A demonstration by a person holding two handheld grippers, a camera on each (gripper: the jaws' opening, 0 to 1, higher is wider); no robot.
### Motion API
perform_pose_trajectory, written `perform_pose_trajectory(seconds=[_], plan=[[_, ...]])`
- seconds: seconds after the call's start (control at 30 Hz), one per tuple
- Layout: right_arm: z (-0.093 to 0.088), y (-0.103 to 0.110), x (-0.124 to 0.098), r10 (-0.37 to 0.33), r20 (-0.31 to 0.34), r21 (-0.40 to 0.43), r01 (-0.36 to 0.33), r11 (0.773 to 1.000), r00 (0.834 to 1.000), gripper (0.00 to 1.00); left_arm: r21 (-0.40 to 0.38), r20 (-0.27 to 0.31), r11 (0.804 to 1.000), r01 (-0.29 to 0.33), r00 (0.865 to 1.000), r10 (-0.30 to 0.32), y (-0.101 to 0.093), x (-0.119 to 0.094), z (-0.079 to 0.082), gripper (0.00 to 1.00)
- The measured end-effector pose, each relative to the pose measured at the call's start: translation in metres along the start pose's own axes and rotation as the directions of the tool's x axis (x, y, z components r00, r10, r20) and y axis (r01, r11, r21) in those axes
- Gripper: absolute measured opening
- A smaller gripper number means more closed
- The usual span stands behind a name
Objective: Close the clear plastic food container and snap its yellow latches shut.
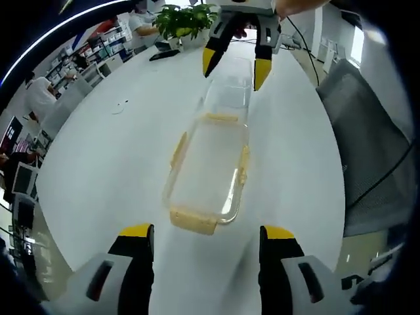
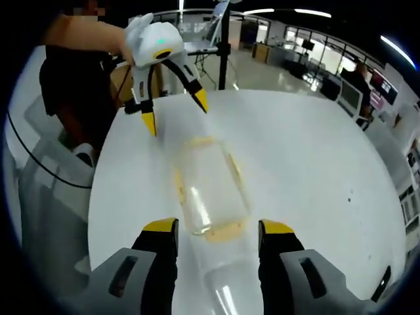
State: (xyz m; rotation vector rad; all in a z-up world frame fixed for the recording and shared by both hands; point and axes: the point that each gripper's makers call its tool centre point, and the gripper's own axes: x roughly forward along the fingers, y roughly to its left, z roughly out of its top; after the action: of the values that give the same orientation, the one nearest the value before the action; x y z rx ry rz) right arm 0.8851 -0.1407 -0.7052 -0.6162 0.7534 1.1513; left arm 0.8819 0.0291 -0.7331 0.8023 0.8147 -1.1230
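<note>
A clear plastic food container [image 1: 207, 172] lies lengthwise on the white table [image 1: 111, 157], with yellow latches on its near end [image 1: 193, 221] and both long sides. Its clear lid [image 1: 230, 95] lies open and flat beyond the far end. My left gripper [image 1: 207, 233] is open, just short of the near end latch. Across from it, my right gripper [image 1: 235, 69] hangs open over the lid. In the right gripper view the lid [image 2: 230, 289] runs between the open jaws of my right gripper [image 2: 218, 228]. The container [image 2: 210, 190] lies ahead, and the left gripper [image 2: 176, 111] is open beyond it.
A potted plant [image 1: 187, 20] and a dark flat object [image 1: 164, 56] sit at the table's far edge. A grey chair [image 1: 367, 151] stands by the right side. A person's arm [image 2: 85, 33] holds the left gripper. A dark stand [image 2: 225, 39] rises behind the table.
</note>
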Motion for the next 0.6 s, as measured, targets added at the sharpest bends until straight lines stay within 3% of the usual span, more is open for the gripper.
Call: perform_pose_trajectory(seconds=[0.6], plan=[[-0.013,0.001,0.02,0.071,-0.083,-0.055,-0.075,0.996,0.994,0.47,0.09,-0.018,0.993,0.077,0.997,-0.075,0.015,0.016,0.0,0.59]])
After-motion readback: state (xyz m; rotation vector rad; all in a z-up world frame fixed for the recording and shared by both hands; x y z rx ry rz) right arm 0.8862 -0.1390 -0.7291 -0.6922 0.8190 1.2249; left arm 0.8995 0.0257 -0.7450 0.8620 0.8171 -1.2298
